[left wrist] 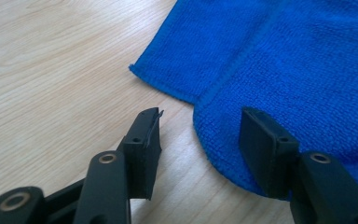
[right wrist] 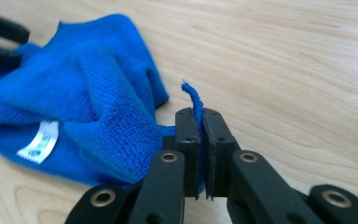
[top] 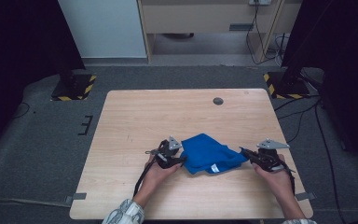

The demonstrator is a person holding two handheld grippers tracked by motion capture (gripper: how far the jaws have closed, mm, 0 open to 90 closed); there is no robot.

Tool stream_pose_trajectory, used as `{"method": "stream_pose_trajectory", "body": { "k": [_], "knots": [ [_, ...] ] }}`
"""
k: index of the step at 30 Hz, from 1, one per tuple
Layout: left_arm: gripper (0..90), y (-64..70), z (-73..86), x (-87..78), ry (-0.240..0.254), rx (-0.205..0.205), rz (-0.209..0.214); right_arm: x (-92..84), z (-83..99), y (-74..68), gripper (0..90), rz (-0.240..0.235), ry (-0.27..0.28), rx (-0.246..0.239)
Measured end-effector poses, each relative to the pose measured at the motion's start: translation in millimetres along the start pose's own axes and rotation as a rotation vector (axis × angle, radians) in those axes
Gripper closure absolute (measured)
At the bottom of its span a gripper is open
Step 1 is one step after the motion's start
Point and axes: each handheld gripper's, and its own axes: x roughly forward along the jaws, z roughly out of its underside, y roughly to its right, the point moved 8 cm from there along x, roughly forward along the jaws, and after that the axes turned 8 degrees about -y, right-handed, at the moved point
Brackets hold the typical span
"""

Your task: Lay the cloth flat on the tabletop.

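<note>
A blue cloth lies crumpled on the wooden counter, toward the near side and a little right of the middle, between the two hands.

The right hand-held gripper has its jaws pressed together on a corner of the cloth: a thin strip of blue edge stands up between the pads in the right gripper view, and the rest of the cloth bunches away to the left with a white label facing up. In the high view this gripper sits at the cloth's right end, held by the right hand.

The left hand-held gripper is spread. One jaw is over bare wood just beside the cloth's hem, the other lies over the blue fabric; the pads do not press on it. In the high view it is at the cloth's left edge, held by the left hand, with a patterned sleeve at the near edge of the counter.
</note>
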Motion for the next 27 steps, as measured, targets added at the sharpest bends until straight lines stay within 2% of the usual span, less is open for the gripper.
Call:
{"method": "stream_pose_trajectory", "body": {
  "k": [2, 6, 10, 14, 17, 21, 27],
  "knots": [
    [49.4, 2.0, 0.1, -0.1, 0.002, 0.007, 0.009, -0.2, -1.1, 2.8, 86.4, 0.011, 0.015, 0.008],
    [59.3, 7.4, 1.9, -1.6, 0.018, 0.017, 0.034, -1.7, -3.4, 4.8, 86.3, 0.011, 0.037, 0.020],
    [75.8, 14.0, 2.1, -2.4, 0.016, 0.039, 0.052, -1.8, -4.9, 3.1, 86.3, 0.008, 0.049, 0.017],
    [85.4, 14.4, 2.5, -4.0, 0.003, 0.042, 0.038, -2.9, -7.4, -0.5, 86.3, -0.002, 0.063, 0.016],
    [85.9, 8.8, 0.6, -9.9, 0.027, 0.026, 0.019, -5.7, -13.0, -5.1, 86.5, -0.014, 0.094, 0.010],
    [86.0, -7.7, -3.6, -27.0, 0.076, -0.017, -0.006, -8.6, -22.8, -15.5, 86.6, -0.040, 0.138, 0.006],
    [86.4, -34.5, -2.9, -50.8, 0.125, -0.066, -0.040, -4.5, -32.3, -37.3, 86.6, -0.064, 0.152, -0.032]
  ]
}}
